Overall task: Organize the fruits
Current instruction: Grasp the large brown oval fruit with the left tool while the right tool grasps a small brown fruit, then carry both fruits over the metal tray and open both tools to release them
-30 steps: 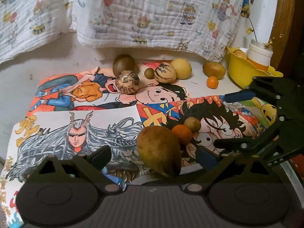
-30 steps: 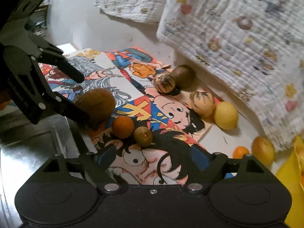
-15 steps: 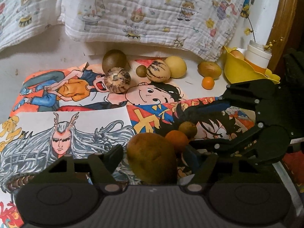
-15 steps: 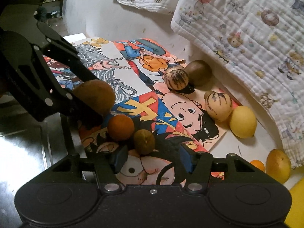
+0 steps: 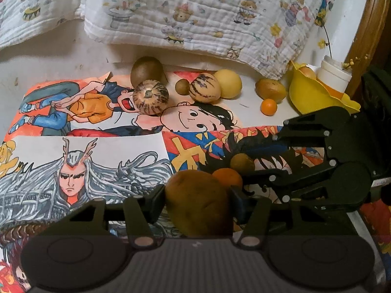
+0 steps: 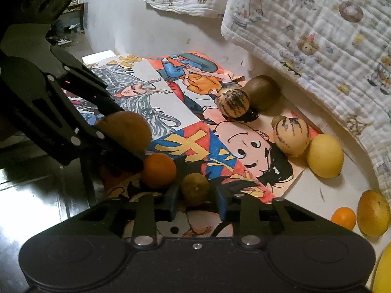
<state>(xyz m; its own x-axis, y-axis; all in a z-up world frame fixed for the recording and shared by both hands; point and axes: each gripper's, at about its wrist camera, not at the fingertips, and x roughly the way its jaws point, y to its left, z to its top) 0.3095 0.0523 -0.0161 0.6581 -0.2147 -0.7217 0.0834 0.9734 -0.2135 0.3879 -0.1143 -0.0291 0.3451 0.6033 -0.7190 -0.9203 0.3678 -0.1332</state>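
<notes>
My left gripper [image 5: 195, 199] is shut on a large brown mango [image 5: 198, 206], which also shows in the right wrist view [image 6: 127, 131] held low over the cartoon posters. A small orange [image 6: 159, 171] sits right beside it. My right gripper [image 6: 195, 201] has its blue pads on both sides of a small brown-green kiwi [image 6: 195, 188], closed on it; the kiwi also shows in the left wrist view [image 5: 242, 162] between the right gripper's fingers [image 5: 276, 146].
Further back lie two striped melons [image 5: 151, 97] [image 5: 204, 88], a brown round fruit [image 5: 146, 68], a small kiwi [image 5: 182, 86], a yellow lemon [image 5: 228, 83], a mango [image 5: 270, 89] and a small orange [image 5: 268, 107]. A yellow bowl [image 5: 315, 95] stands at right. A quilt [image 5: 195, 12] hangs behind.
The left gripper closed on the mango. The right gripper moved forward to the small kiwi and its fingers narrowed around it.
</notes>
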